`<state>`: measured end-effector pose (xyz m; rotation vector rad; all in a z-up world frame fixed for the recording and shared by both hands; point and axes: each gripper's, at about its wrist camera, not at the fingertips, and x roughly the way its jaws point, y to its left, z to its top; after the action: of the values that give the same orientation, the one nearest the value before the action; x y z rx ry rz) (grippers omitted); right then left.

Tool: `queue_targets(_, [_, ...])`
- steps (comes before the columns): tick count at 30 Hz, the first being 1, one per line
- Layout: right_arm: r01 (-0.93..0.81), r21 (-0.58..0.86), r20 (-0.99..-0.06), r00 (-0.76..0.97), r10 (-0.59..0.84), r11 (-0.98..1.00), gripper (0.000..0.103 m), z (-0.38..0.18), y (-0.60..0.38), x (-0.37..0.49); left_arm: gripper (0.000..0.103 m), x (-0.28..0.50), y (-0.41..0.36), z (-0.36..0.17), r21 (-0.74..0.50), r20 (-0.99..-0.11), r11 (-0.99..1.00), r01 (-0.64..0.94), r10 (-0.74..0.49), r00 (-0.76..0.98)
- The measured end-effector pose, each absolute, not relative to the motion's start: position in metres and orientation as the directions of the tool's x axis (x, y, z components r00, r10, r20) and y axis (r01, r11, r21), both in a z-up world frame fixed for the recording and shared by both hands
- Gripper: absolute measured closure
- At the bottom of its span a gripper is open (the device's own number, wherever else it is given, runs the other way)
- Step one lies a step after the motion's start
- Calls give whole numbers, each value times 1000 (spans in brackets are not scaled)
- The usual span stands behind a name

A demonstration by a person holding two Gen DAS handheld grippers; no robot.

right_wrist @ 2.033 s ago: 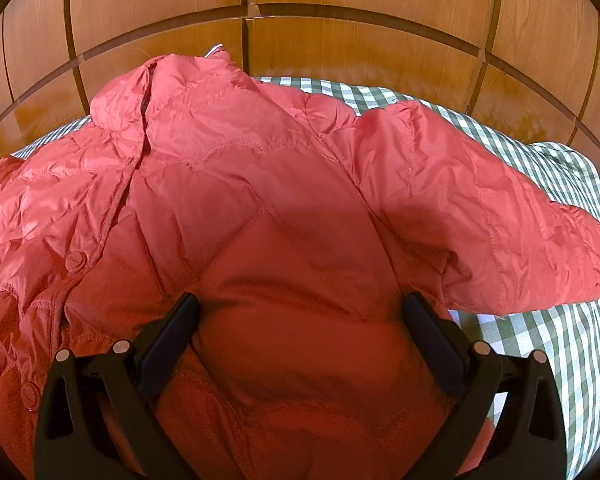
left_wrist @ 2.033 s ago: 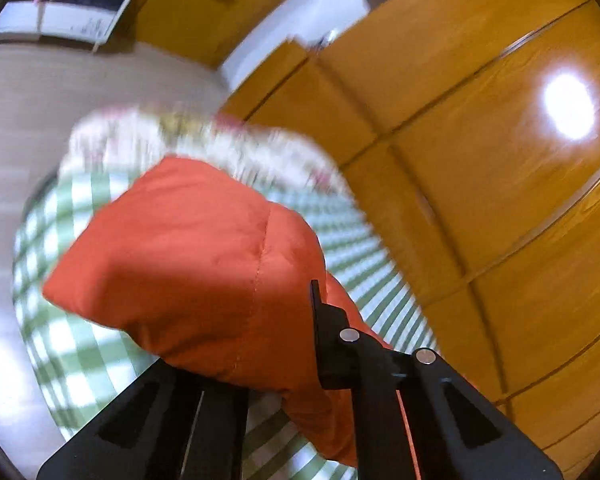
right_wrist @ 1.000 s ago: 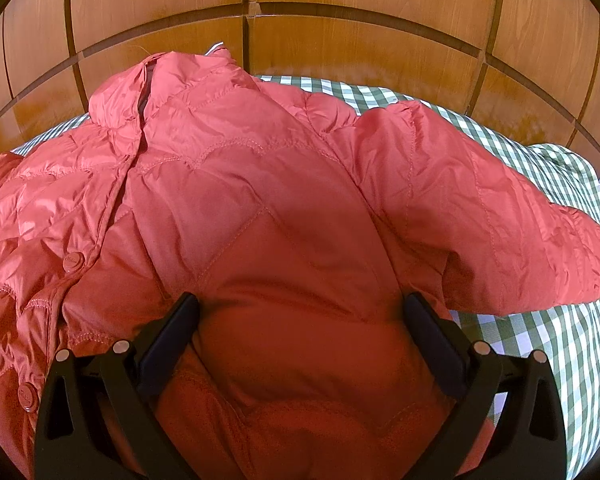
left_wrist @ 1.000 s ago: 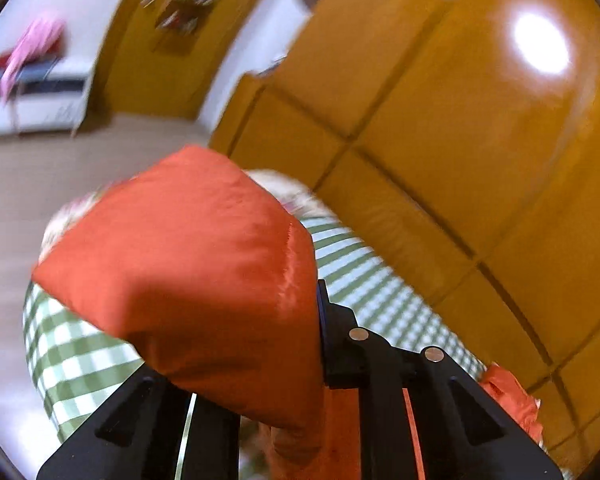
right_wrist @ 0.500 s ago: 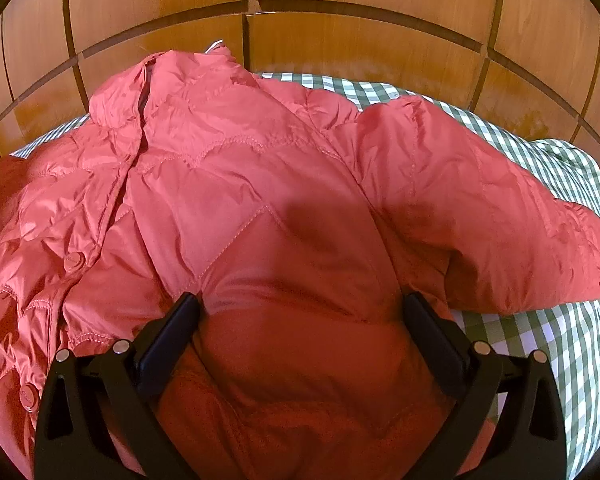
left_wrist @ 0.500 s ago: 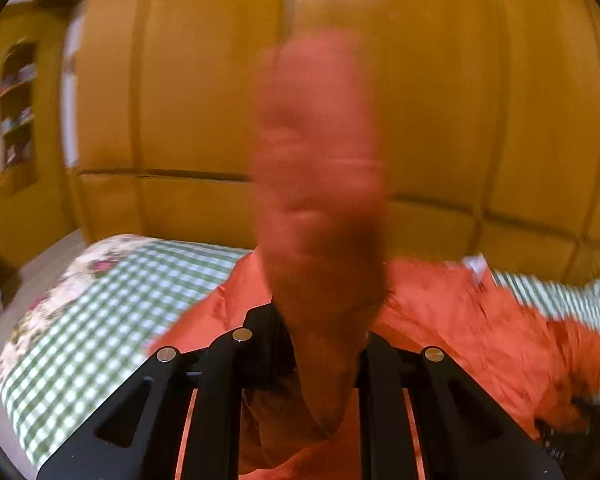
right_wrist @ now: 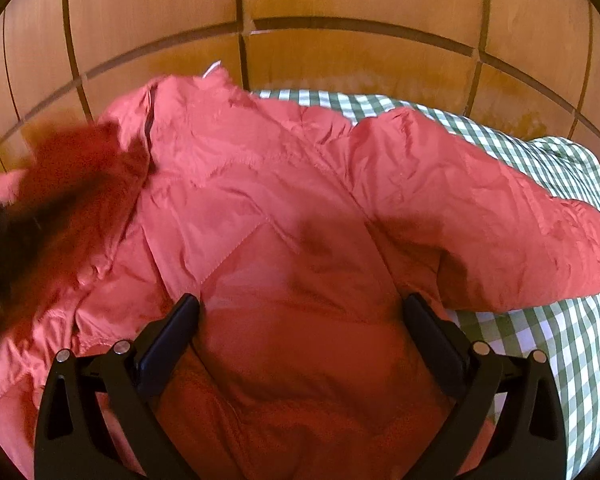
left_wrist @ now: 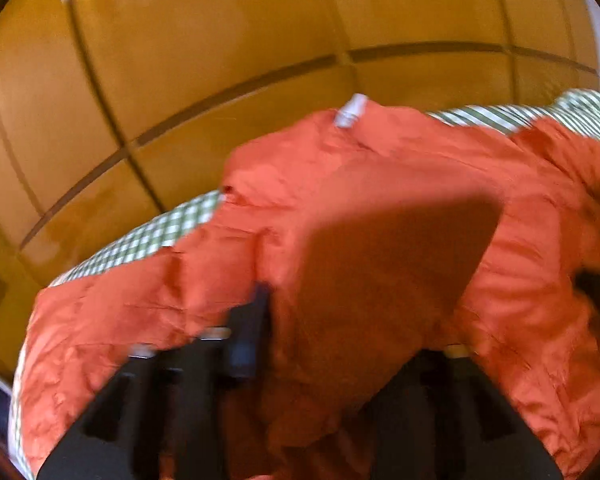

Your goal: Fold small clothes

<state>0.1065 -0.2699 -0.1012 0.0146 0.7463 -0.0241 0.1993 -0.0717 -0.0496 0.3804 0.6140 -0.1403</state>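
Note:
An orange-red puffer jacket (right_wrist: 284, 208) lies spread on a green-checked bedcover (right_wrist: 556, 344), collar toward the wooden wall. My right gripper (right_wrist: 300, 304) is open and low over the jacket's body, with fabric bulging between its wide fingers. In the blurred left wrist view, the jacket's sleeve end (left_wrist: 384, 272) lies between the jaws of my left gripper (left_wrist: 348, 320), which are opening. One black finger (left_wrist: 248, 328) shows beside the sleeve, and the sleeve hides the other. The same sleeve (right_wrist: 72, 168) appears as a dark red blur at the left of the right wrist view. The other sleeve (right_wrist: 500, 224) stretches out to the right.
Wooden wall panels (right_wrist: 340, 56) rise right behind the bed. Bare checked bedcover (left_wrist: 148, 240) shows to the left of the jacket. A dark shape (left_wrist: 596, 292) at the right edge of the left wrist view looks like the other gripper.
My left gripper swung in from the bed's far side, carrying the sleeve over the jacket's body, and its jaws widened. The right gripper stayed in place.

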Motion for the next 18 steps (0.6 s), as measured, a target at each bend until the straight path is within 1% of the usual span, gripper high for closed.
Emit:
queue_targets(1, [23,7,-675,738,-12,1000,2,-98,-269,105,11,194,-73,-48,314,-573,917,247,-25,819])
queue_targets(2, [15,6,-669,743,-7,1000,2,-94,-267,103,5,184,-73,-43,332,-530,913,236,-26,848])
queue_targets(4, [-17,3,-636,771,15,1000,2,-82,-259,97,5,169,-77,-36,338,-487,910,241,-50,872])
queue_targets(6, [-44,12,-614,788,42,999,2,-69,-251,95,5,155,-73,-28,333,-473,907,257,-75,878])
queue_targets(7, [-72,48,-608,789,86,996,3,-61,-247,95,5,150,-71,-25,332,-470,907,259,-79,879])
queue_targets(8, [-92,84,-605,786,124,992,6,-57,-245,96,5,144,-68,-23,336,-468,908,252,-72,881])
queue_targets(10, [-147,211,-597,763,247,966,9,-46,-240,103,5,131,-57,-17,340,-454,916,212,-38,890])
queue_targets(13, [-212,380,-590,694,412,900,10,-47,-228,123,5,116,-34,-9,309,-442,935,171,-18,897])
queue_targets(15, [-238,424,-602,646,468,874,15,-54,-214,135,5,104,-14,-5,269,-453,951,154,-16,891])
queue_targets(17, [-246,442,-631,598,494,863,27,-66,-196,152,5,96,0,-6,256,-464,958,130,3,886])
queue_targets(18, [-240,448,-649,576,498,861,30,-73,-190,159,5,91,9,-9,258,-473,960,112,24,881])
